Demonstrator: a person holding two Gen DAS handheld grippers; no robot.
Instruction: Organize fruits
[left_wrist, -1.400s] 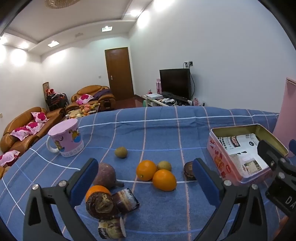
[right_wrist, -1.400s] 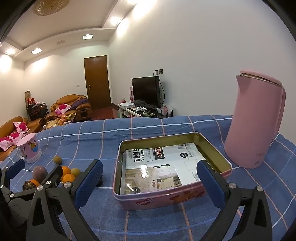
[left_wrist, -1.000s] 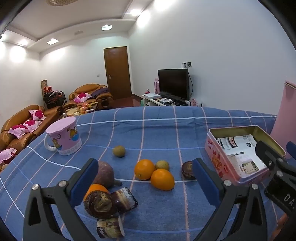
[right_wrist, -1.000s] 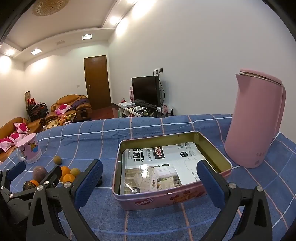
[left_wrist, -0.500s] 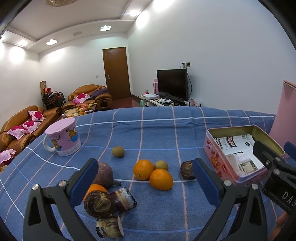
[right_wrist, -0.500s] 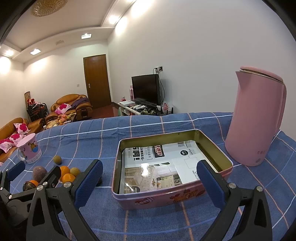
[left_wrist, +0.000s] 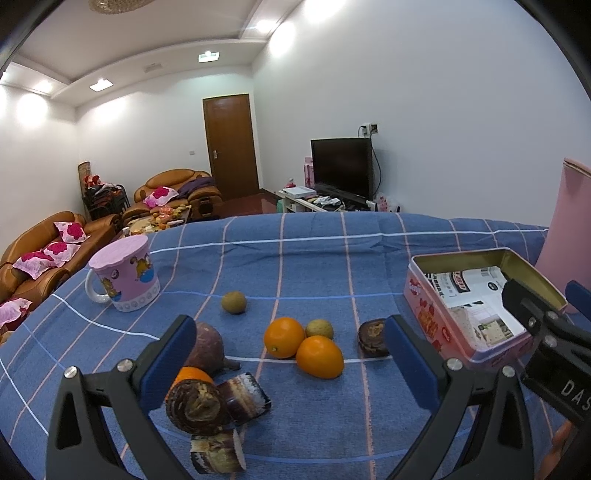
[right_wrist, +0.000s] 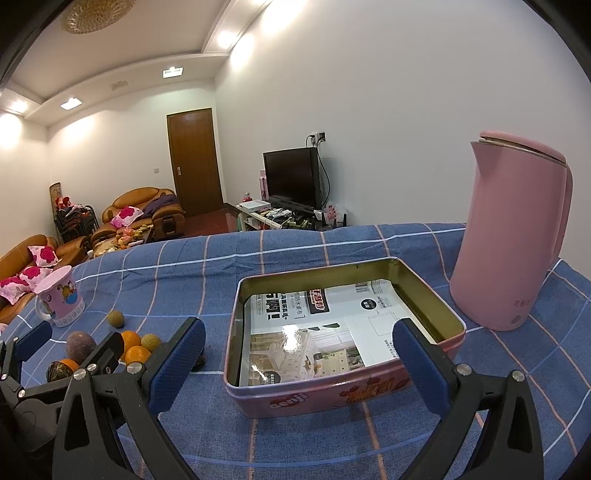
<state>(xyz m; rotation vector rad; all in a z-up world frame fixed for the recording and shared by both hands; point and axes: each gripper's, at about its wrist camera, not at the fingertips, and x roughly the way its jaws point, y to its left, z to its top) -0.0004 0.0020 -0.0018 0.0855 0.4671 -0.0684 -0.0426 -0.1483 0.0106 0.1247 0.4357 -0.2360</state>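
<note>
On the blue checked cloth lie two oranges (left_wrist: 283, 337) (left_wrist: 320, 356), a small yellow-green fruit (left_wrist: 319, 328), another small round fruit (left_wrist: 233, 302), a purple fruit (left_wrist: 207, 347) and a third orange (left_wrist: 190, 374) behind brown cake rolls (left_wrist: 195, 406). My left gripper (left_wrist: 288, 369) is open and empty, just in front of the fruits. My right gripper (right_wrist: 299, 365) is open and empty, in front of the open pink tin (right_wrist: 343, 397), which is lined with printed paper. The tin also shows in the left wrist view (left_wrist: 424, 310).
A pink mug (left_wrist: 125, 273) stands at the left. A pink kettle (right_wrist: 513, 236) stands right of the tin. A dark round cake (left_wrist: 371, 343) lies between the fruits and the tin. Sofas, a door and a TV are beyond the table.
Both grippers have drifted slightly; the fruits and the tin sit a little lower and nearer in view. Nothing was grasped or moved.
</note>
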